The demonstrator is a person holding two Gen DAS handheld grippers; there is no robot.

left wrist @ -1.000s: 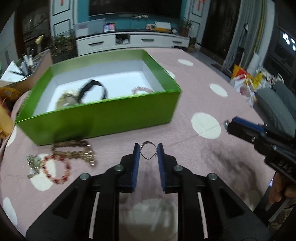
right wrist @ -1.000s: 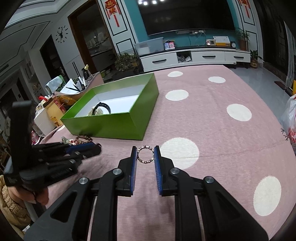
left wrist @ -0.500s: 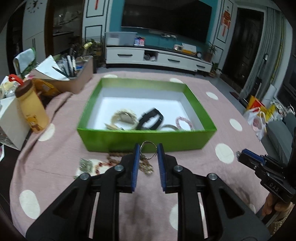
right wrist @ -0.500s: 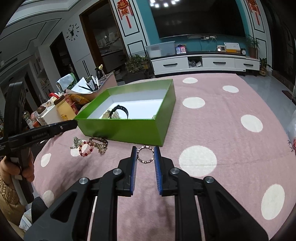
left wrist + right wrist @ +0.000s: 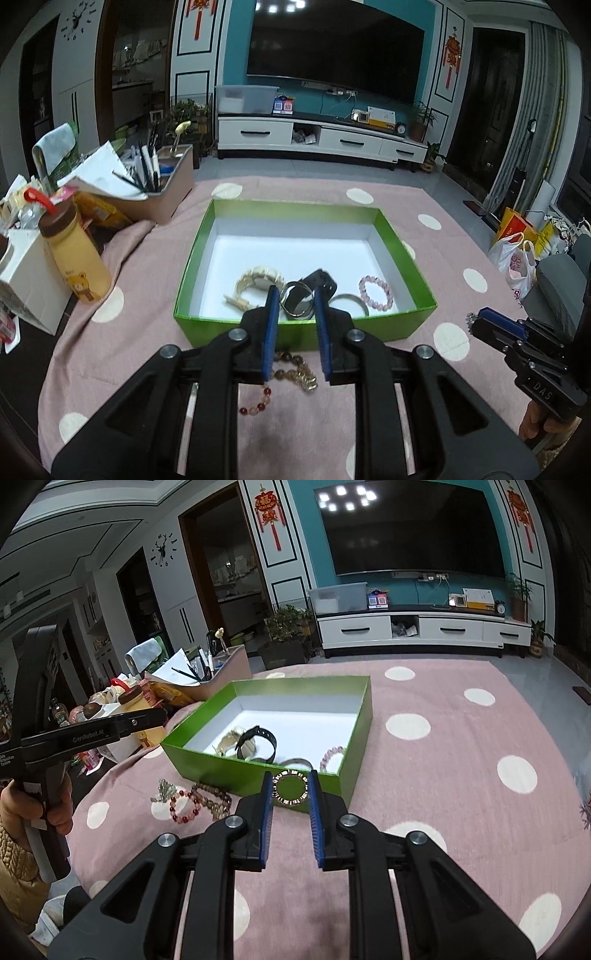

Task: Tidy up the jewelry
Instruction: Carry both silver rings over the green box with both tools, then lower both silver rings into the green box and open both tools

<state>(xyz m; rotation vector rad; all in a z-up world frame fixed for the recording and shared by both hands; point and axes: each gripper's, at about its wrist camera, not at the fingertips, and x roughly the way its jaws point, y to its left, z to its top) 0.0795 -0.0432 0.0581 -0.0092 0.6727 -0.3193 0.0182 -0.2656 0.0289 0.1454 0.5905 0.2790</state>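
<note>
A green box (image 5: 192, 258) with a white floor holds a cream watch (image 5: 258, 280), a black watch (image 5: 319, 278), a silver bangle (image 5: 349, 301) and a pink bead bracelet (image 5: 375, 290). My left gripper (image 5: 295, 304) is shut on a thin silver ring (image 5: 286, 308), raised over the box's near wall. My right gripper (image 5: 290, 788) is shut on a dark studded ring (image 5: 277, 792), raised near the box's (image 5: 354, 723) front right corner. Bead bracelets (image 5: 201, 801) lie on the cloth in front of the box.
The table wears a pink cloth with white dots (image 5: 461, 775). At the left stand a yellow bottle (image 5: 75, 254), a white carton (image 5: 26, 269) and a tan pen holder (image 5: 162, 184). The right gripper also shows in the left wrist view (image 5: 517, 343).
Both grippers have risen and pulled back with their rings. The left one has gone from low in front of the box to above its near wall.
</note>
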